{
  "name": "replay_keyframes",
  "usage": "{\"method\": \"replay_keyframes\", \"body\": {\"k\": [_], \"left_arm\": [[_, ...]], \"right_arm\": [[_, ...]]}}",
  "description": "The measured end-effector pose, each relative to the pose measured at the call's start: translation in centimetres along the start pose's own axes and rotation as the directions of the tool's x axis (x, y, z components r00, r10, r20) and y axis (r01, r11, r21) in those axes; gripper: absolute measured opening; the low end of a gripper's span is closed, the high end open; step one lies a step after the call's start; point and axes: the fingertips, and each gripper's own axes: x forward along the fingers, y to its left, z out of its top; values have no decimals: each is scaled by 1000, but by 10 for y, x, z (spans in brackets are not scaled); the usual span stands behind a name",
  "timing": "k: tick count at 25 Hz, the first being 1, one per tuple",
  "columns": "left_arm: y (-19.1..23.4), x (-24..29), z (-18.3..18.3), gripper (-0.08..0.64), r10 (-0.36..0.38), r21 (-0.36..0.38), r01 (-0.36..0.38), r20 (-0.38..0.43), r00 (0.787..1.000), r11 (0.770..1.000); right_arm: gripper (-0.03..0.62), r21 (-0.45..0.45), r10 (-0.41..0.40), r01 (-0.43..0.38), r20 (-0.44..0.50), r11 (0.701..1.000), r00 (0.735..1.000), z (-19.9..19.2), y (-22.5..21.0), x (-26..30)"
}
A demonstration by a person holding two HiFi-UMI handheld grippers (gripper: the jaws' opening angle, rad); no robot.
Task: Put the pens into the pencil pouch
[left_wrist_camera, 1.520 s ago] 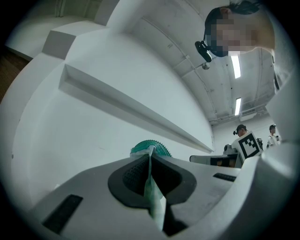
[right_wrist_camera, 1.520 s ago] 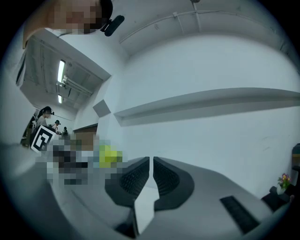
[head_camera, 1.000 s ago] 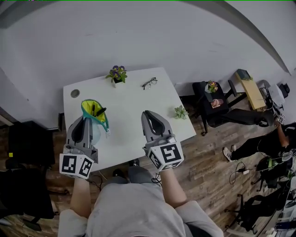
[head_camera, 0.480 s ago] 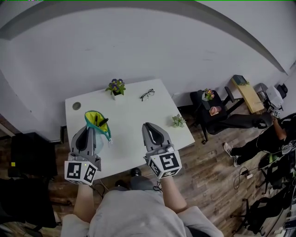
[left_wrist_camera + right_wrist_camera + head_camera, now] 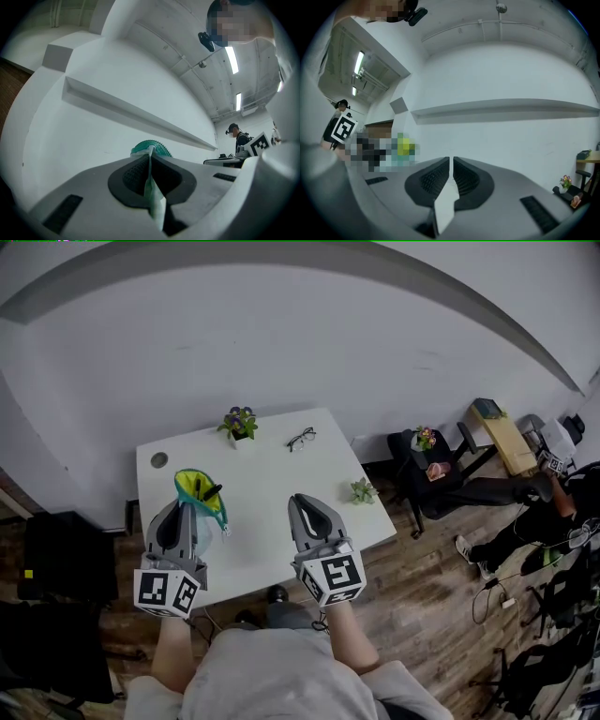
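Left gripper (image 5: pixel 184 510) is clamped tight on the edge of the teal pencil pouch (image 5: pixel 192 486). In the left gripper view the jaws pinch a fold of the green fabric, and the pouch's rounded rim pokes up just beyond them. Dark pens (image 5: pixel 207 490) stand in the open mouth against the yellow lining, one tip jutting past the rim. The pouch sits over the near left part of the white table (image 5: pixel 272 474); whether it rests on the top or hangs just above it, I cannot tell. Right gripper (image 5: pixel 304 505) is level beside it, well apart from the pouch, jaws drawn together to a thin slit with nothing between them. No loose pen shows on the table, only a flowering pot plant (image 5: pixel 240 422), a pair of glasses (image 5: pixel 301 438) and a small succulent (image 5: pixel 363 490) at the right edge. So this reads as the closing stretch: pens in, pouch held. The next move likely calls for settling the pouch flat without tipping the pens out, then easing the left jaws off the fabric.
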Motion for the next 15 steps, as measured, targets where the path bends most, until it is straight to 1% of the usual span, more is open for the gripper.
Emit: {"method": "replay_keyframes", "body": {"k": [15], "left_arm": [[2,7,-3,34,-9,2,9,3,1000,1000]], "right_arm": [[44,-2,-3,3,-4,1000,1000,-1,-3,6]]}}
